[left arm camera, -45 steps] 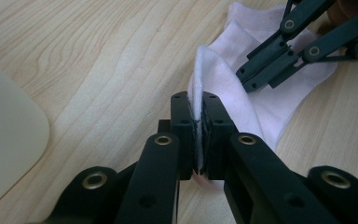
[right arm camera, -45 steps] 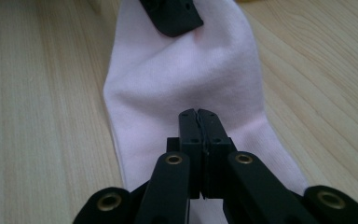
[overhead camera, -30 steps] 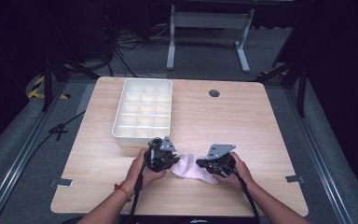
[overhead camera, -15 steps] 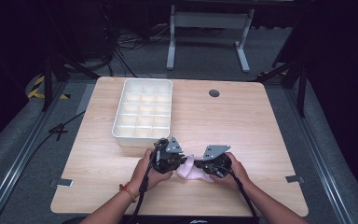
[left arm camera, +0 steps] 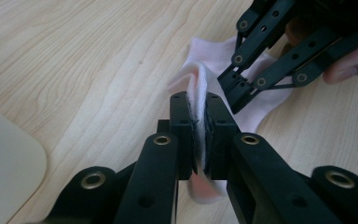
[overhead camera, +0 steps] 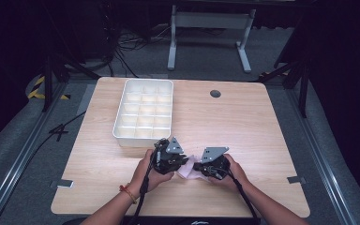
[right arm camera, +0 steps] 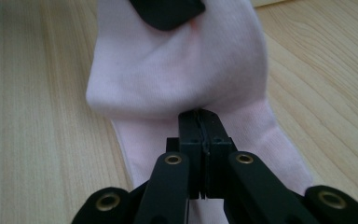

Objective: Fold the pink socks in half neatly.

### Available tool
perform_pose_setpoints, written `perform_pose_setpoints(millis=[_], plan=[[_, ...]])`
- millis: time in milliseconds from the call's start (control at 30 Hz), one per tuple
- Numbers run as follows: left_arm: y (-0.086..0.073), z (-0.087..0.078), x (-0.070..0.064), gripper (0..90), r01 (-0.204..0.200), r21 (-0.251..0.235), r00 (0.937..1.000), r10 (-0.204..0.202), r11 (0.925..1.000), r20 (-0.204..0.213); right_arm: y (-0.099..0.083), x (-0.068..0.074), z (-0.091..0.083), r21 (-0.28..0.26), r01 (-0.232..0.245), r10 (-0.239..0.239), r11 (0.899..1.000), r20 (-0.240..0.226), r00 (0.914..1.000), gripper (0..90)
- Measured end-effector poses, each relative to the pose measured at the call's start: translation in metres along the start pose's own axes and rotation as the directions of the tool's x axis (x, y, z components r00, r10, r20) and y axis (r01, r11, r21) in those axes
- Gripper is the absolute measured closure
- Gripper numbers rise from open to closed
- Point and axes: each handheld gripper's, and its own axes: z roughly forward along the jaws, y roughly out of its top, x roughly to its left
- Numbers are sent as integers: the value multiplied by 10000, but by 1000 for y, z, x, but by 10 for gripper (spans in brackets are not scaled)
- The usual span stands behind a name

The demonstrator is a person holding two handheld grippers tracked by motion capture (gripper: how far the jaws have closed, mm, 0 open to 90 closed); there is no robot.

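A pale pink sock (overhead camera: 186, 171) lies on the wooden table (overhead camera: 243, 126) near its front edge, bunched between both grippers. In the left gripper view my left gripper (left arm camera: 198, 105) is shut on a fold of the sock (left arm camera: 200, 84), which stands up between its jaws. My right gripper (left arm camera: 237, 95) meets it from the upper right. In the right gripper view my right gripper (right arm camera: 200, 116) is shut on the sock (right arm camera: 177, 65), whose cloth folds over just beyond the tips. In the high view the left gripper (overhead camera: 183, 162) and right gripper (overhead camera: 198, 167) almost touch.
A white tray (overhead camera: 122, 133) divided into several compartments stands just behind the left hand; its rounded corner (left arm camera: 9, 168) shows in the left gripper view. A dark round hole (overhead camera: 215, 93) sits at the back of the table. Cables trail off the front edge.
My left gripper has moved right toward the right gripper, carrying its end of the sock. The sock is now folded and shorter between them.
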Motion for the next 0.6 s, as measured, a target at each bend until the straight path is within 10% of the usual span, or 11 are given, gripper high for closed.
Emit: perform_pose_setpoints(millis=[233, 600], plan=[[-3, -1, 4, 845, 187, 66, 9998, -186, 9998, -65, 1, -1, -4, -96, 8, -8, 10000, -64, 10000, 877], [-6, -6, 11, 846, 316, 68, 9993, -315, 9995, -220, -25, -37, -58, -333, -764, 777, 9965, 423, 9961, 875]])
